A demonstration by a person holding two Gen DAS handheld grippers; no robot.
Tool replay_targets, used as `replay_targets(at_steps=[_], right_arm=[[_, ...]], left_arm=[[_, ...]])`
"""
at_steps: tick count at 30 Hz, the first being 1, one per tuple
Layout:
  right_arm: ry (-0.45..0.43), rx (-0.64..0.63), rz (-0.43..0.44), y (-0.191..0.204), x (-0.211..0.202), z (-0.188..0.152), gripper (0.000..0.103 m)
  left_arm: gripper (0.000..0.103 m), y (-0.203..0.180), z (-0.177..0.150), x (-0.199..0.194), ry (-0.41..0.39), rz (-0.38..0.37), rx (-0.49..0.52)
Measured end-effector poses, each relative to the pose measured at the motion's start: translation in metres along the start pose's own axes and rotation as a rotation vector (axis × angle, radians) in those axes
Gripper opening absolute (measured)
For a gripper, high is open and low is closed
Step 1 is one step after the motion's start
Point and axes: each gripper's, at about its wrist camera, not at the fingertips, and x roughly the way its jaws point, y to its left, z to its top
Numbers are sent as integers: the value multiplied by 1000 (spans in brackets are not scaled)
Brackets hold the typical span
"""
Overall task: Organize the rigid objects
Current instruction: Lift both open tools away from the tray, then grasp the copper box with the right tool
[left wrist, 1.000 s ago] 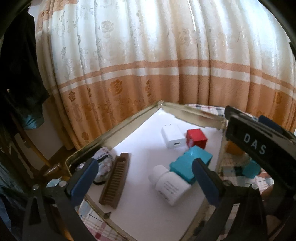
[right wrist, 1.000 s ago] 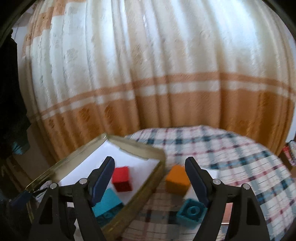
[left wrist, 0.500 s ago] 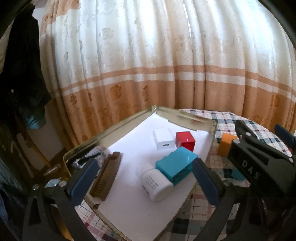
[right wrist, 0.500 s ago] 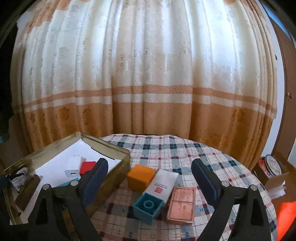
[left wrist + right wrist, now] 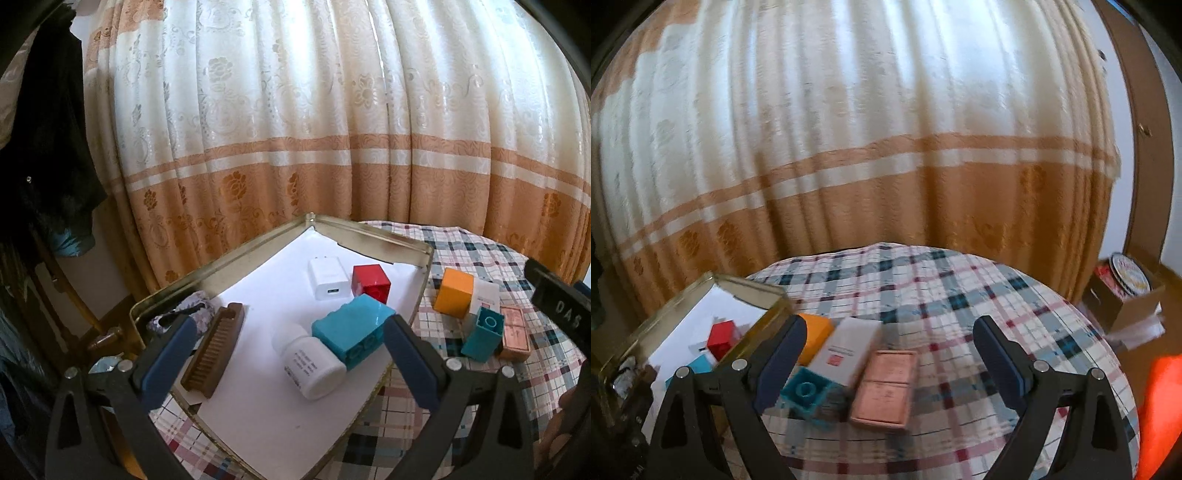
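Both claws gape empty. The right claw (image 5: 890, 354) hovers over crowded pieces; closing on the pink box (image 5: 882, 391) could nudge the white box (image 5: 849, 349).

Left tongs (image 5: 284, 363): black plastic frame with two triangular cut-out arms, at 7 and 5 o'clock in the left wrist view.
Left pads (image 5: 168, 360): long dark-blue strips lining the inner faces.
Left screws: round silver heads near each pad's base.
Right tongs (image 5: 890, 363): same black frame, blue pads, silver screws.
Marking: white letters "DAS" on the right tongs' black body, at 3 o'clock in the left wrist view.
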Motion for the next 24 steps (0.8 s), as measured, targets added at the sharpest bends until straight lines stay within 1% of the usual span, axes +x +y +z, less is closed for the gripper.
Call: replay_targets(at_steps=[1,4,8,10,14,16,17,20,24], right_arm=[[6,28,-15,-7,0,1,93],[5,86,-17,-22,-1,2,93],[10,89,-52,-36,-2,5,93],[15,148,-27,-49,-4,5,93],[49,246,-42,-75,-2,3,93],[48,302,-28,-87,-5,1,93],[56,310,-29,-90,-4,1,93],[125,294,-22,-90,1,-1,93],[187,191,-13,-77,4,-3,93]], left_arm=[[102,-1,0,0,-2,-4,5],[102,-4,0,-3,-6,-5,15],[102,-12,-1,-7,-17,-12,35],[102,-18,-2,-10,-32,-5,65],[102,-27,-1,-15,-50,3,109],[102,-29,-1,-14,-49,6,121],[102,-30,-1,-14,-44,9,128],[102,-34,-1,-12,-36,10,145],[102,-38,-1,-15,-33,8,151]])
